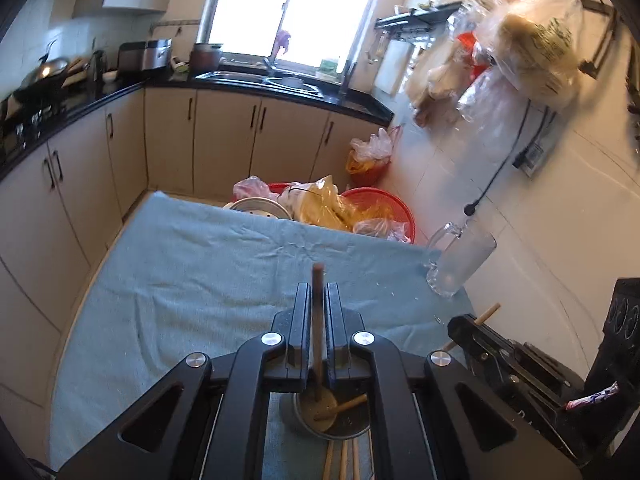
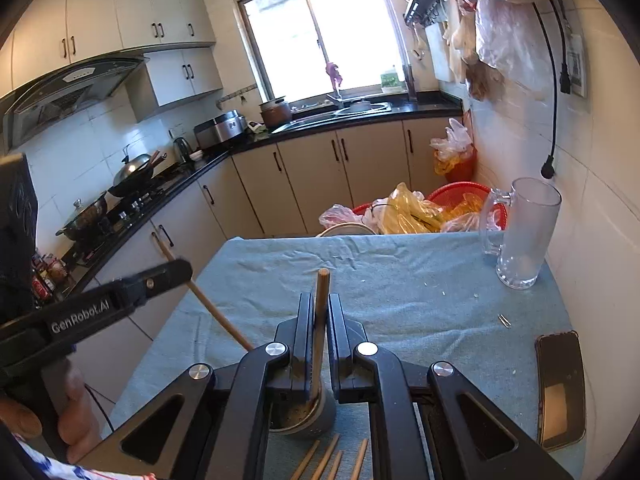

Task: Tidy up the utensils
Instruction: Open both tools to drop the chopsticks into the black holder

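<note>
Both grippers are clamped narrowly, each on a single wooden chopstick. Left gripper (image 1: 318, 300) pinches a darker chopstick (image 1: 318, 280) whose tip rises between the pads while its lower end reaches into the metal utensil cup (image 1: 332, 420) below, where another stick already leans; the steep downward aim suits lowering a stick end-first into a narrow mouth. Right gripper (image 2: 320, 312) holds a paler chopstick (image 2: 322, 288) in the same manner, its lower end at or just inside the same cup (image 2: 300, 420); whether it touches the rim cannot be told. In the right wrist view the left gripper (image 2: 176, 270) appears side-on, its stick (image 2: 208, 304) projecting both ways. Loose chopsticks (image 2: 332, 456) lie on the blue cloth (image 2: 400, 280) just before the cup, apparently awaiting collection. A glass mug (image 2: 520, 232) stands at the far right corner and a dark phone (image 2: 560, 388) lies near the right edge, both well apart from the work. Sorting appears partway done.
</note>
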